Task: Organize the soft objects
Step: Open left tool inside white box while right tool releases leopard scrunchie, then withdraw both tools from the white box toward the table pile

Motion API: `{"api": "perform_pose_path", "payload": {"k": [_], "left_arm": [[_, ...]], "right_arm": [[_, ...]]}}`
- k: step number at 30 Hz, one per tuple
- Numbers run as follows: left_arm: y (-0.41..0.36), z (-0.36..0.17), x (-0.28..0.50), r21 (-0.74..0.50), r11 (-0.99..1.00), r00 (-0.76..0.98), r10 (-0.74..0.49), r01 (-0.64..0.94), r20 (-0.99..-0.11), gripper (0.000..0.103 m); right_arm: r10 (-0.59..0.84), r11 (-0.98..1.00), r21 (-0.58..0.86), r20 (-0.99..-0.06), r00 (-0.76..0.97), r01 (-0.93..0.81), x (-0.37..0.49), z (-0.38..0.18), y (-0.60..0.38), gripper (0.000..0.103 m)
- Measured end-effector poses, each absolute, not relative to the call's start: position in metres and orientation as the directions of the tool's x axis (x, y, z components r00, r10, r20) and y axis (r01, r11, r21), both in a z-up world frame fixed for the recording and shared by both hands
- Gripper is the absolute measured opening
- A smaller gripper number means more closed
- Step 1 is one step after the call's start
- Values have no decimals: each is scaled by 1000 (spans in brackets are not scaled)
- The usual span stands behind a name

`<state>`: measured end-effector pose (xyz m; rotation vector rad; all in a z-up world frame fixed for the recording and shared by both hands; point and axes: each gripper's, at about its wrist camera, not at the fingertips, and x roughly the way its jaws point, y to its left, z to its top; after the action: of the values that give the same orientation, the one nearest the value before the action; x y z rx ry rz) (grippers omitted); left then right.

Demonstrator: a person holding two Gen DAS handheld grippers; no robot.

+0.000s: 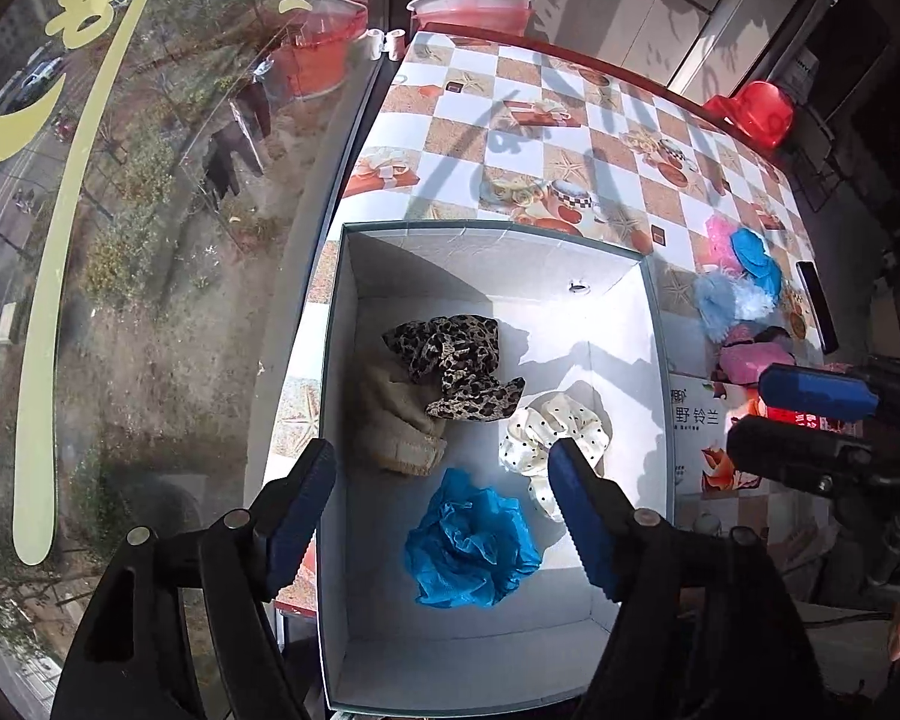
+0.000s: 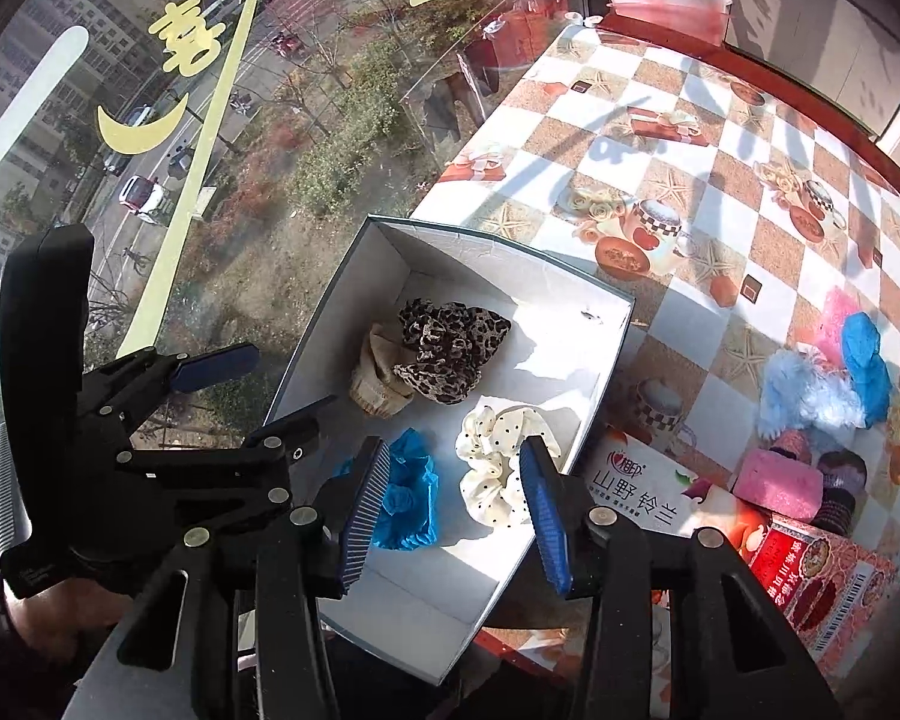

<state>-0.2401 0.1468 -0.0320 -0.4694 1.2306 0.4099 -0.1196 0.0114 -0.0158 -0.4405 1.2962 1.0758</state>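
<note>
A white open box (image 1: 486, 252) (image 2: 615, 354) holds a leopard scrunchie (image 1: 456, 360) (image 2: 450, 348), a beige knit piece (image 1: 390, 420) (image 2: 378, 378), a cream dotted scrunchie (image 1: 540, 426) (image 2: 498, 456) and a crumpled blue cover (image 1: 468, 546) (image 2: 411, 492). My left gripper (image 1: 438, 510) (image 2: 252, 384) is open and empty above the box's near end. My right gripper (image 2: 456, 498) (image 1: 810, 414) is open and empty over the box's near right side. A fluffy light-blue piece (image 1: 726, 300) (image 2: 804, 390), a blue cover (image 1: 756, 258) (image 2: 864, 366) and pink items (image 1: 750, 360) (image 2: 774, 480) lie on the table to the right.
The checked tablecloth table (image 1: 510, 96) (image 2: 690, 180) stands against a window (image 1: 120, 240) on the left. A pink-and-white basin (image 1: 471, 6) (image 2: 666, 6) is at the far end. A red stool (image 1: 756, 111) is at far right. Printed packets (image 2: 648, 480) lie beside the box.
</note>
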Motion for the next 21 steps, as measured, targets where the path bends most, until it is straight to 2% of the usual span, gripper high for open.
{"api": "perform_pose_path", "payload": {"k": [3, 4, 5, 9, 13, 21], "left_arm": [[138, -37, -254, -151, 832, 311, 28, -534, -950, 77], [133, -40, -258, -159, 833, 319, 22, -529, -948, 77], [126, -44, -263, -171, 838, 330, 12, -518, -944, 77], [94, -60, -271, -225, 864, 392, -35, -451, -919, 77], [65, -93, -261, -246, 885, 378, -88, -395, -922, 77], [82, -120, -229, -209, 867, 393, -16, -453, -920, 77]], "right_arm": [[403, 508, 287, -912, -70, -812, -115, -9, -14, 51], [410, 519, 287, -910, -60, -805, -114, -7, -23, 63], [419, 529, 288, -907, -49, -798, -113, -4, -33, 67], [431, 564, 296, -902, -31, -771, -108, 0, -69, 67], [413, 611, 281, -911, -5, -740, -103, 1, -103, 67], [364, 728, 260, -931, 36, -634, -90, -1, -158, 67]]}}
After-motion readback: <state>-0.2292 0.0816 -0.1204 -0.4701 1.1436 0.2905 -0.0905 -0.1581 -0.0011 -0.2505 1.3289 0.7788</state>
